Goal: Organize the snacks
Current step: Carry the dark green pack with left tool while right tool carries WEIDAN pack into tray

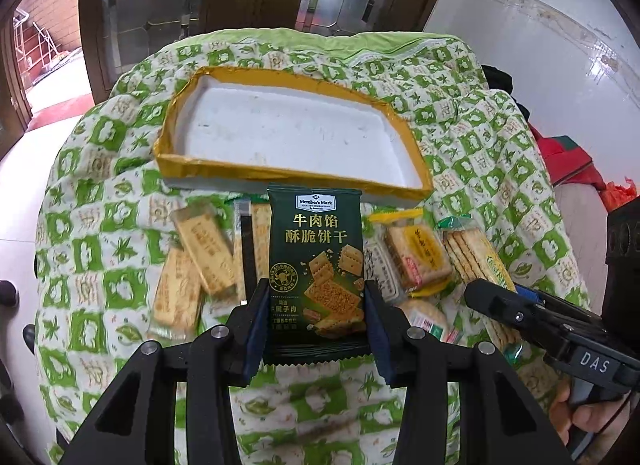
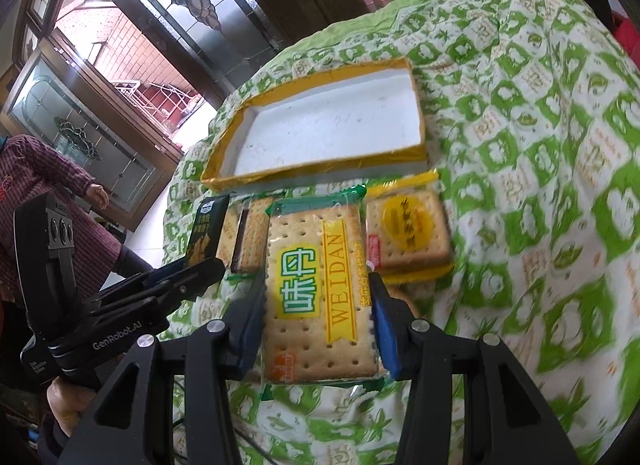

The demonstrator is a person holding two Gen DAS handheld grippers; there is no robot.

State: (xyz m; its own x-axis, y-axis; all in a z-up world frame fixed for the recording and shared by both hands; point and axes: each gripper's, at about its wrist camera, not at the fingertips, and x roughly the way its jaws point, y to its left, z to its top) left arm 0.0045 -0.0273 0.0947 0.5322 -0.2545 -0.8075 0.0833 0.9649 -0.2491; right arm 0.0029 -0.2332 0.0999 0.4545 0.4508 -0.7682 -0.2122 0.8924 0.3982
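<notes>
Two hand-held grippers: each grasps one snack packet above a quilt-covered surface.
Gold-wrapped biscuit bars (image 1: 192, 265): lying overlapped on the quilt, left of the dark green packet.
Left hand-held gripper (image 1: 316, 305): clenched on the dark green packet (image 1: 316, 265), pads on both side edges; packet upright, lifted off the quilt.
Clear cracker packet with black edge (image 1: 250, 249): lying on the quilt just behind the dark green packet, partly hidden.
White tray with yellow rim (image 1: 288, 175): on the quilt beyond the row of snacks, nothing inside.
Yellow-wrapped sandwich crackers (image 1: 416, 261): on the quilt, right of the dark green packet.
Right hand-held gripper (image 2: 318, 305): clenched on the green-edged cracker packet (image 2: 316, 289) marked WEIDAN, pads against its two long sides; packet held face up, clear of the quilt.
Green-and-white quilt (image 1: 480, 145): covers the whole surface under tray and snacks.
Person in a dark red patterned garment (image 2: 36, 201): at the far left of the right wrist view.
</notes>
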